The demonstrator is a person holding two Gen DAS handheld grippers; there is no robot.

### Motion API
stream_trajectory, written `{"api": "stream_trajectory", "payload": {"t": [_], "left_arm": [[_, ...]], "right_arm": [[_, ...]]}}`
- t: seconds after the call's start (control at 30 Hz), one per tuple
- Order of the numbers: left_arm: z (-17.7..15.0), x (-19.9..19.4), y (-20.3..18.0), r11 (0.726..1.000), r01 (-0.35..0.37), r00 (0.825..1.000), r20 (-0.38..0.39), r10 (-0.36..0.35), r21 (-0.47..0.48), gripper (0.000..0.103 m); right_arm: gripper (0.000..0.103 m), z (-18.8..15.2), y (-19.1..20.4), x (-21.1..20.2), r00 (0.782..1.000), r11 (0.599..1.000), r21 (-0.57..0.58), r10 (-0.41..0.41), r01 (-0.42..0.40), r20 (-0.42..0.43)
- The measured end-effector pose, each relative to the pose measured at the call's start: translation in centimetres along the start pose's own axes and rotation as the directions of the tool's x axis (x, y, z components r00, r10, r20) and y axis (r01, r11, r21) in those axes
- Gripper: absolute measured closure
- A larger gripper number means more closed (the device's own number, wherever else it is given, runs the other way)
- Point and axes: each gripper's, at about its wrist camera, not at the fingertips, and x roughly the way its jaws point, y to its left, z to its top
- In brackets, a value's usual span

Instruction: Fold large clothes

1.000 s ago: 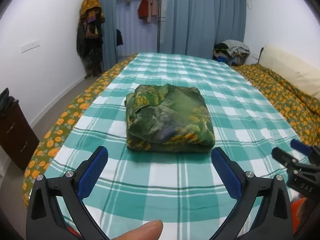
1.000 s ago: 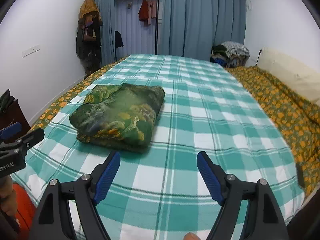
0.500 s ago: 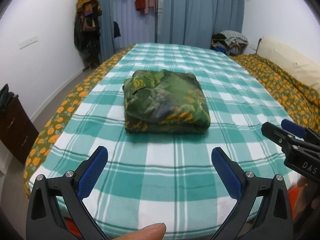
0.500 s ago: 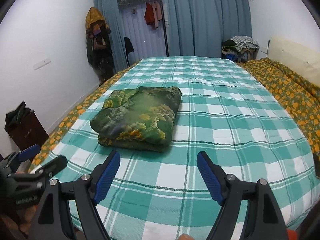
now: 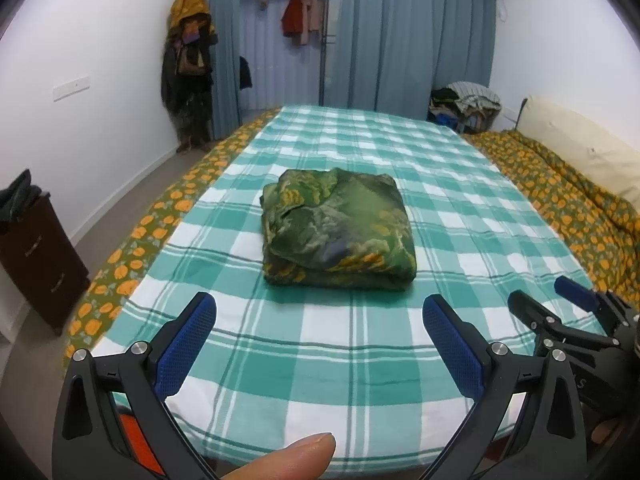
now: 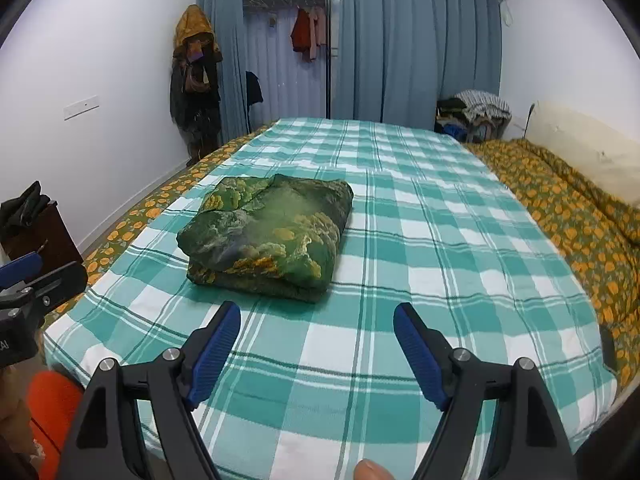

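A green garment with yellow print (image 5: 336, 228) lies folded into a thick square bundle on the green and white checked bed sheet (image 5: 320, 344); it also shows in the right wrist view (image 6: 268, 232). My left gripper (image 5: 320, 332) is open and empty, held back near the bed's front edge, apart from the bundle. My right gripper (image 6: 318, 344) is open and empty too, also short of the bundle and to its right. The right gripper shows at the right of the left wrist view (image 5: 568, 316).
An orange-flowered quilt (image 5: 580, 208) and a cream pillow (image 5: 592, 152) lie along the bed's right side. A dark cabinet (image 5: 36, 256) stands at the left by the wall. Blue curtains (image 5: 412, 36), hanging coats (image 5: 188, 68) and a clothes pile (image 5: 464, 104) are at the back.
Both grippers have pulled back and risen away from the folded bundle, which now looks farther off. The bundle has not moved. Both grippers stay open.
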Motion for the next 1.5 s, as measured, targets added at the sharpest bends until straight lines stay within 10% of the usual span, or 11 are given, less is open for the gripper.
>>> {"api": "stream_trajectory", "payload": {"t": [1.5], "left_arm": [[0.7,3.5,0.8,0.999,-0.040,0.991,-0.129,0.043,0.025,0.000]], "right_arm": [[0.015,2.0,2.1,-0.3,0.996,0.995,-0.055,-0.087,0.085,-0.032]]}}
